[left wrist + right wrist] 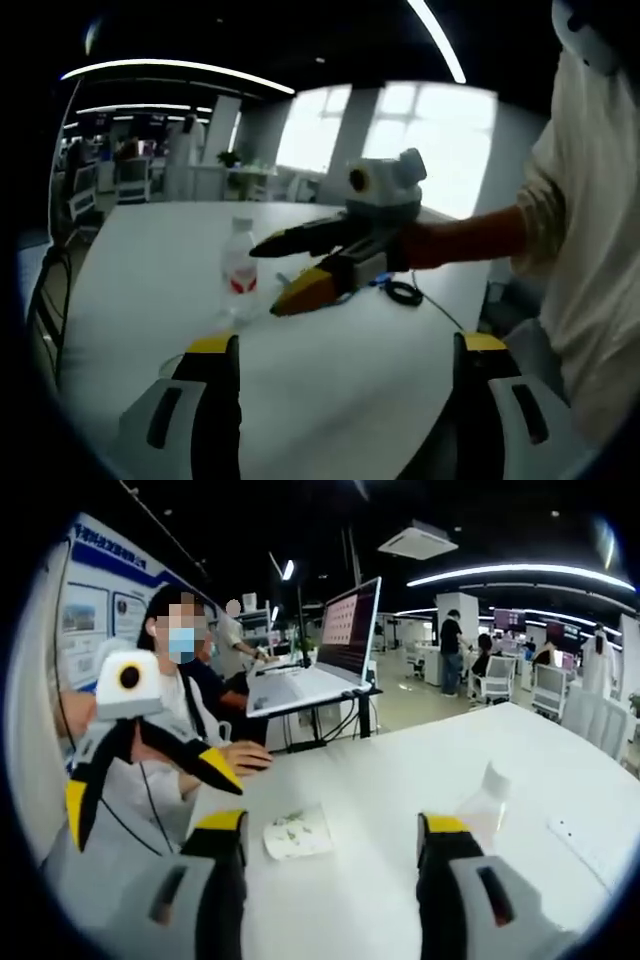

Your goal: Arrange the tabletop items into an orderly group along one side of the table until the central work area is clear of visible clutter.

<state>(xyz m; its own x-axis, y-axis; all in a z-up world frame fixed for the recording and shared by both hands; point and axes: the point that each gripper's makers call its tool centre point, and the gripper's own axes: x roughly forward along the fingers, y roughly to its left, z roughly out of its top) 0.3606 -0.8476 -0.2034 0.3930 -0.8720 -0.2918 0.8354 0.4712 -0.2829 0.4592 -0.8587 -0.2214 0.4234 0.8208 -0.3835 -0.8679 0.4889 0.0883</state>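
Observation:
A clear water bottle (238, 268) with a red label stands upright on the white table (150, 270). My right gripper (266, 281) reaches in from the right, jaws apart, tips just beside the bottle and not around it. In the right gripper view the bottle (486, 802) shows pale just past the right jaw of my right gripper (330, 825), which is open and holds nothing. A small white packet (297, 832) lies flat ahead of its left jaw. My left gripper (345, 345) is open and holds nothing; in the right gripper view the left gripper (150, 792) hangs at the left, jaws spread.
A black cable loop (405, 293) lies near the table's right edge. A flat white strip (590, 845) rests at the far right. A seated person (185, 695) is beyond the table edge, beside a monitor on a stand (345, 635). Chairs (132, 180) stand further back.

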